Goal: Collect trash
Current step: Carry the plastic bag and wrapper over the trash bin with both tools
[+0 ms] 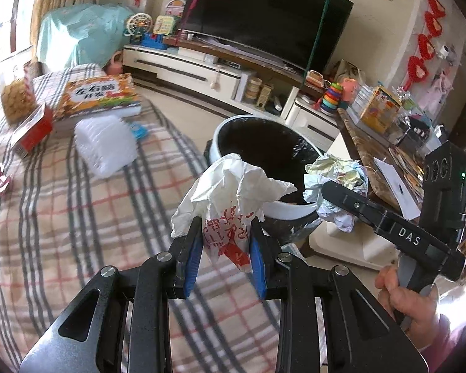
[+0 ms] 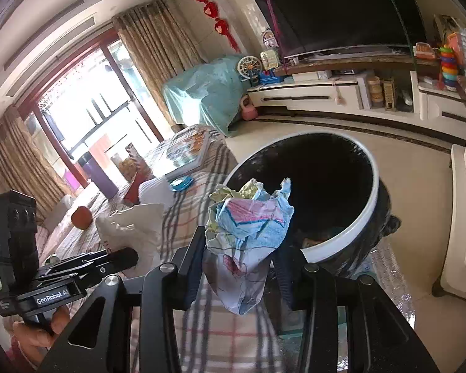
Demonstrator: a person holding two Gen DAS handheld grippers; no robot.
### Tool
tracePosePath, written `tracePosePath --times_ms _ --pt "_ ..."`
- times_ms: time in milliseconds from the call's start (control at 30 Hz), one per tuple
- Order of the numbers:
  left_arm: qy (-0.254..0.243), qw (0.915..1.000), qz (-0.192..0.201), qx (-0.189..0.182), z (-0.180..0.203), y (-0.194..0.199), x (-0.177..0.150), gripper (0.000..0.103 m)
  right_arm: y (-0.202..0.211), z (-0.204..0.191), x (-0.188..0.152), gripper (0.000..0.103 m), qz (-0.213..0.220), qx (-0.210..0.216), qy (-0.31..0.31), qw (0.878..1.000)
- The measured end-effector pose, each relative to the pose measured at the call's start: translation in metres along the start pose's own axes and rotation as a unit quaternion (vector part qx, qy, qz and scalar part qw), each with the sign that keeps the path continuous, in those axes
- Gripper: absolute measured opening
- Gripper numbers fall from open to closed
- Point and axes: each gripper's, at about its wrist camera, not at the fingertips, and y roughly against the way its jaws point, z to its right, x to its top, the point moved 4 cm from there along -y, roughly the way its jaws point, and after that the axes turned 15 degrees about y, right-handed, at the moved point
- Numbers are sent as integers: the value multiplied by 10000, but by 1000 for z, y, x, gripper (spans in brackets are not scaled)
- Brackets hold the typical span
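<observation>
left tongs (image 1: 225, 245) clamp plastic bag (image 1: 230, 195) | right tongs (image 2: 237, 267) clamp crumpled paper (image 2: 248, 227) | risk: early release short of the bin (image 2: 369, 205) rim drops both onto the table (image 1: 77, 217)

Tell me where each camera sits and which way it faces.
Left wrist: on the left gripper, facing the trash bin and TV; shows its jaws clamping a white plastic bag, plus the right gripper.
Right wrist: on the right gripper, facing the bin; jaws clamp crumpled paper.
Shared: bin, plaid tabletop.

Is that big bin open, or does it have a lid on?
Open. The bin shows a bare white rim around a dark black-lined inside, with no lid on it.
</observation>
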Motion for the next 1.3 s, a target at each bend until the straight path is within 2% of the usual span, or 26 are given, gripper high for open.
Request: tracePosePath --times_ms 667,1300 --pt "-316 9993 -208 -25 38 -41 19 27 -8 40 17 42 -108 -199 70 9997" --pt "-378 9983 -433 -9 62 -77 39 27 -24 65 30 42 -272 -127 49 9995"
